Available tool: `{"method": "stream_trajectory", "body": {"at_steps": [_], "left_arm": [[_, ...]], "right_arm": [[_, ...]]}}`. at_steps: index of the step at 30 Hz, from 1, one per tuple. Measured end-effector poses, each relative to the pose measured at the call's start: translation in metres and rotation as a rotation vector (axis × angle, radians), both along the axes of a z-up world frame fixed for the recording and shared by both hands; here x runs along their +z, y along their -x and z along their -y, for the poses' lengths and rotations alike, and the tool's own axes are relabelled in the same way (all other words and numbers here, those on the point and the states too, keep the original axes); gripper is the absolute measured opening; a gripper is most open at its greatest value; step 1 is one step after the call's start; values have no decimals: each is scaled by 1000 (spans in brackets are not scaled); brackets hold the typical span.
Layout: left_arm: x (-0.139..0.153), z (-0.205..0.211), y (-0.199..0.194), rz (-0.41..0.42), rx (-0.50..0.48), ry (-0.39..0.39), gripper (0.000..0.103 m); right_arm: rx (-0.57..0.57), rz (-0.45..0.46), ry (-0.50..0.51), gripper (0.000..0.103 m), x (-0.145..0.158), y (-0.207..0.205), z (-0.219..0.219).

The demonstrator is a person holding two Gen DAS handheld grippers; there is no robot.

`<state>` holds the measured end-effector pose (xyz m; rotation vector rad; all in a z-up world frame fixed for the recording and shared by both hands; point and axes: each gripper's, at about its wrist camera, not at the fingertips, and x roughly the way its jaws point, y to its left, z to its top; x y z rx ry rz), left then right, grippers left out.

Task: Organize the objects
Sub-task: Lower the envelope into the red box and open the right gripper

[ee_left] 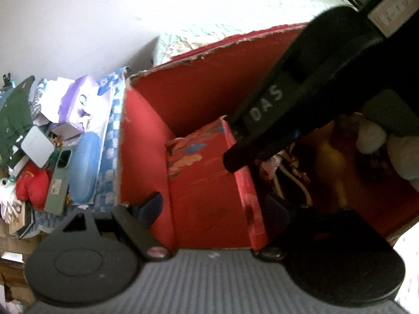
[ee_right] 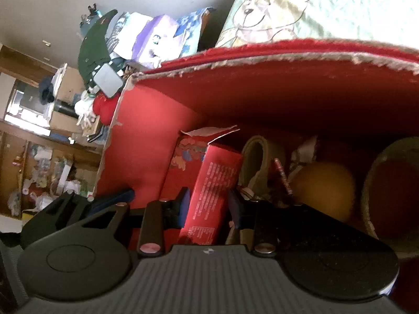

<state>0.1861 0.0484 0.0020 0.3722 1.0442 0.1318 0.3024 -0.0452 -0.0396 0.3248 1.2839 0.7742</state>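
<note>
A big red cardboard bin (ee_left: 199, 99) with torn rims fills both views (ee_right: 262, 99). A flat red printed box (ee_left: 209, 183) stands upright inside it near the left wall. My left gripper (ee_left: 209, 209) is open, its fingers wide on either side of this box without touching. My right gripper (ee_right: 209, 206) is shut on the red box (ee_right: 212, 191), its blue pads pressed on the narrow side; it also shows from above in the left wrist view (ee_left: 262, 130).
Inside the bin lie a yellow ball (ee_right: 324, 188), tape rolls (ee_right: 259, 162), a wicker basket (ee_right: 387, 191) and cords (ee_left: 293, 175). Left of the bin is a pile: purple tissue box (ee_left: 78, 102), blue case (ee_left: 83, 167), green phone (ee_left: 59, 180), red plush (ee_left: 31, 185). A bear-print bedspread (ee_right: 288, 13) lies behind.
</note>
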Motion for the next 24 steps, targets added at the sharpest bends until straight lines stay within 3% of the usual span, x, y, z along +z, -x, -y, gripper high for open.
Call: {"method": "stream_trajectory", "body": {"at_steps": [5, 11, 15, 18, 21, 24], "left_arm": [[0, -3, -4, 8, 3, 4, 86], [-1, 2, -3, 24, 7, 14, 86], [3, 0, 1, 36, 8, 29, 86], [3, -2, 3, 45, 8, 32, 85], [4, -3, 4, 47, 7, 40, 86], [3, -1, 4, 48, 7, 36, 86]], "right_arm": [[-16, 55, 60, 36, 9, 5, 4], [-53, 65, -2, 36, 13, 7, 12], [-50, 88, 52, 24, 9, 4, -3], [8, 73, 12, 15, 7, 7, -13], [-3, 102, 60, 18, 8, 7, -15], [-51, 64, 75, 19, 3, 4, -5]]}}
